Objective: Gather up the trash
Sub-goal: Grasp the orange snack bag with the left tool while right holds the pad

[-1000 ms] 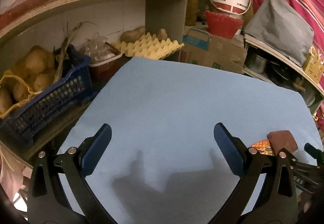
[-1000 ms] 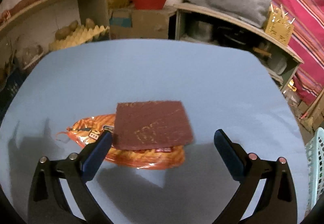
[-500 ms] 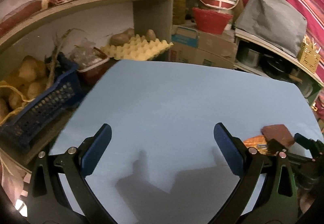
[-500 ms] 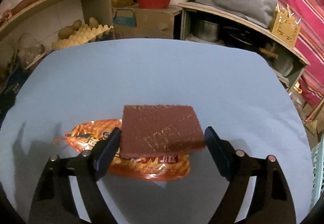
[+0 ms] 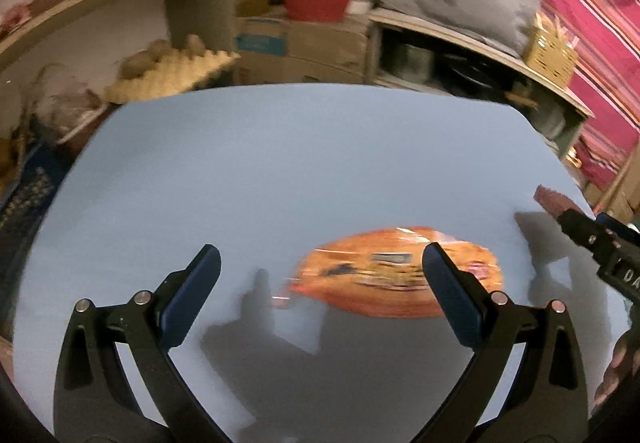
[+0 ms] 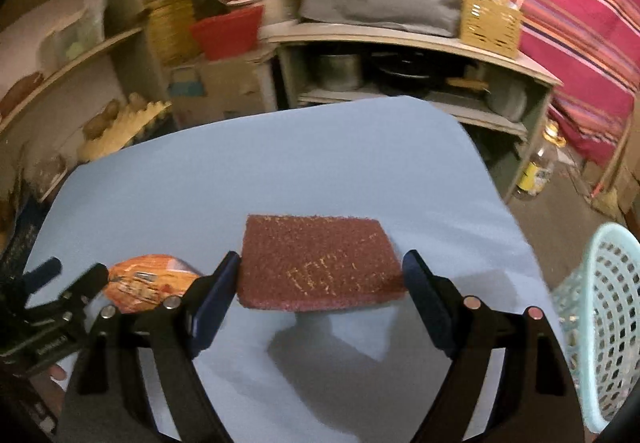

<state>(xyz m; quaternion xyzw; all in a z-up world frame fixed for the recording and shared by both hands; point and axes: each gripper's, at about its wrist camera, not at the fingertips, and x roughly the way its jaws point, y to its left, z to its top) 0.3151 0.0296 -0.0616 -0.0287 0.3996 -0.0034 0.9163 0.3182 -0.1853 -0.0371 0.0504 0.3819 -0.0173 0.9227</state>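
Scouring pad (image 6: 320,263) clamped flat in right tool (image 6: 322,275), lifted above table (image 6: 280,171); basket (image 6: 600,307) at right edge. Orange wrapper (image 5: 396,275) lying crosswise under spread left tool (image 5: 320,275).

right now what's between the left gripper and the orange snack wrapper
Only bare blue tabletop and shadow. In the left wrist view the open left gripper hangs over it, and the orange snack wrapper lies partly behind one finger.

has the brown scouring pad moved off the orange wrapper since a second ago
Yes. The scouring pad, clamped in the right gripper, now hangs right of the orange wrapper, toward the basket.
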